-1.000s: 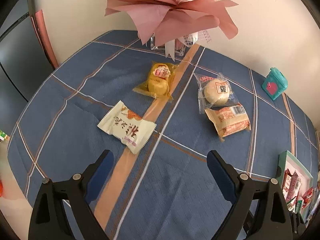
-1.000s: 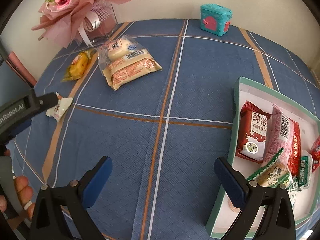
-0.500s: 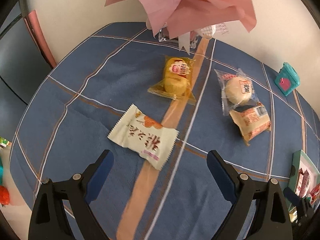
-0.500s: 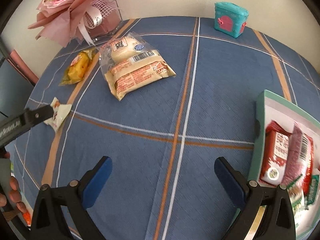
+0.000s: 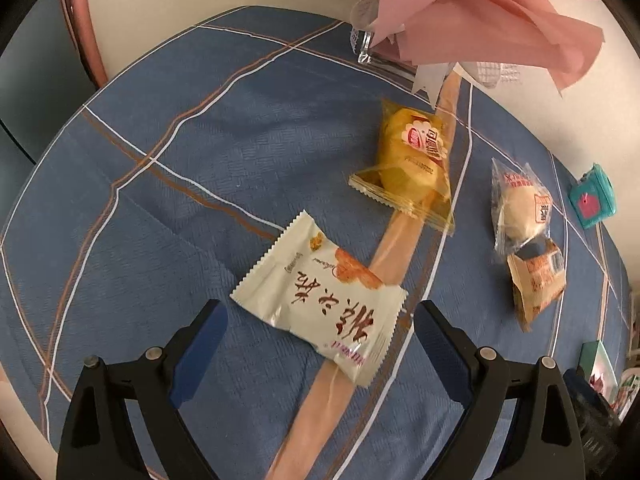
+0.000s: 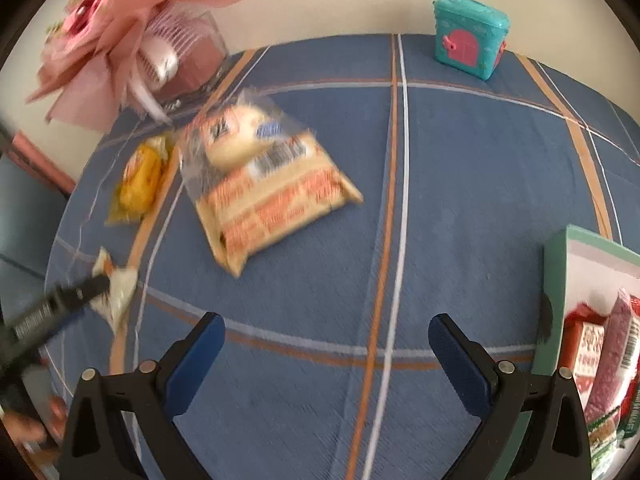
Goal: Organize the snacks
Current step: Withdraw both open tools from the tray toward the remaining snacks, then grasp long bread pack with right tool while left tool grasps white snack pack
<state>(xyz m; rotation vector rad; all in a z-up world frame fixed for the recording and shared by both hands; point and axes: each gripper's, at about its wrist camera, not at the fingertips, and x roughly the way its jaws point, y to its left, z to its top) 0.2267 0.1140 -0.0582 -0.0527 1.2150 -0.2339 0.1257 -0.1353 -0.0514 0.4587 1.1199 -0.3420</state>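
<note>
Approach to white snack packet [image 5: 320, 300], left gripper [image 5: 320, 320] wide, empty.
Packet flat on tablecloth [image 5: 160, 184], just ahead between jaws, skewed. Best to lower squarely, close across short width. Right gripper [image 6: 326, 340] wide, empty; box [image 6: 554, 280] beside right jaw.

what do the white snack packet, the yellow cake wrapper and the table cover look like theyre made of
White snack packet: opaque plastic film, likely; glossy highlights, zigzag-cut sealed ends.
Yellow cake wrapper: clear yellow-tinted plastic film; the cake shows through, crimped seams.
Table cover: woven fabric, matte; visible weave texture and soft creases.
</note>
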